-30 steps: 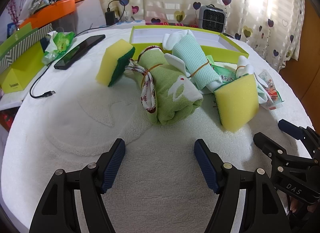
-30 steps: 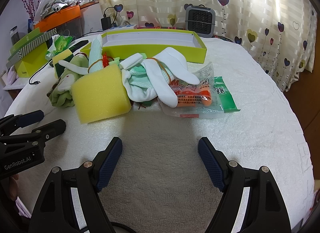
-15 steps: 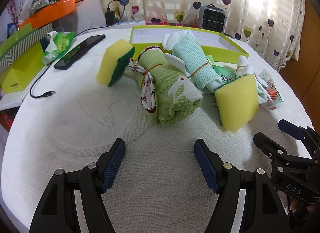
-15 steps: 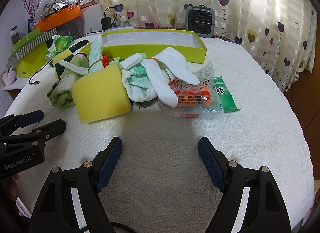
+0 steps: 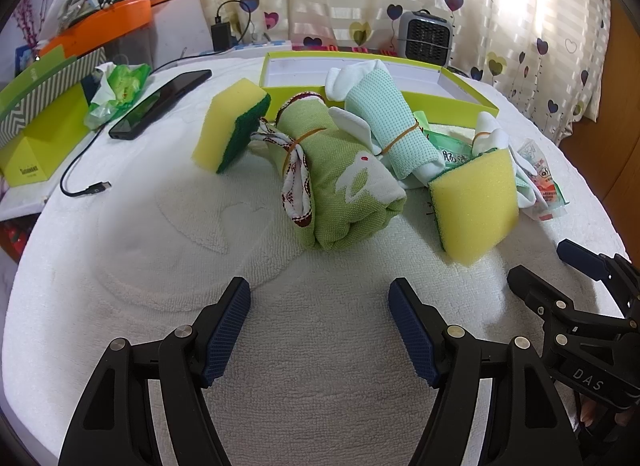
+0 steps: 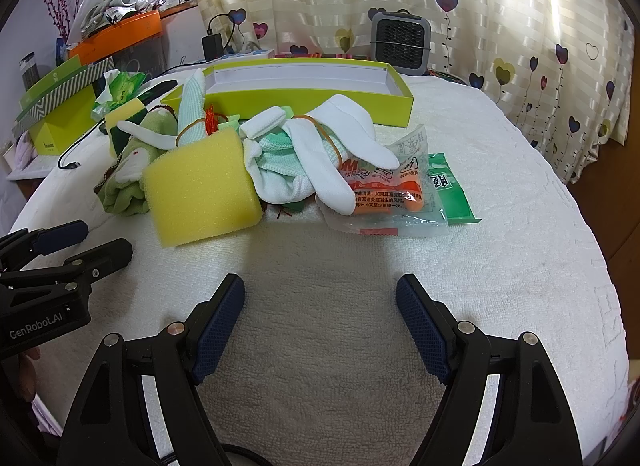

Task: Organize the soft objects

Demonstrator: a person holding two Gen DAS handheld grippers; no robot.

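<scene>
Both grippers, left gripper [image 5: 319, 298] and right gripper [image 6: 320, 294], gape empty; approach nearest sponge [image 6: 202, 187] squarely (foam compresses), grip mid-body.

bench cover [image 5: 180, 250]: white terry cloth, looped and matt, with raised stitched patterns
sponges [image 6: 200, 187]: porous yellow foam, rough dark green scrub backing
green towel [image 5: 344, 181]: waffle-knit cloth, matt
mint towel [image 5: 386, 121]: fine knit, soft
packets [image 6: 394, 201]: glossy, crinkled clear plastic
tray [image 6: 312, 99]: smooth card, lime outside, white inside
gripper pads [image 6: 218, 326]: blue ribbed rubber on matt black plastic
phone [image 5: 160, 103]: glossy black glass
</scene>
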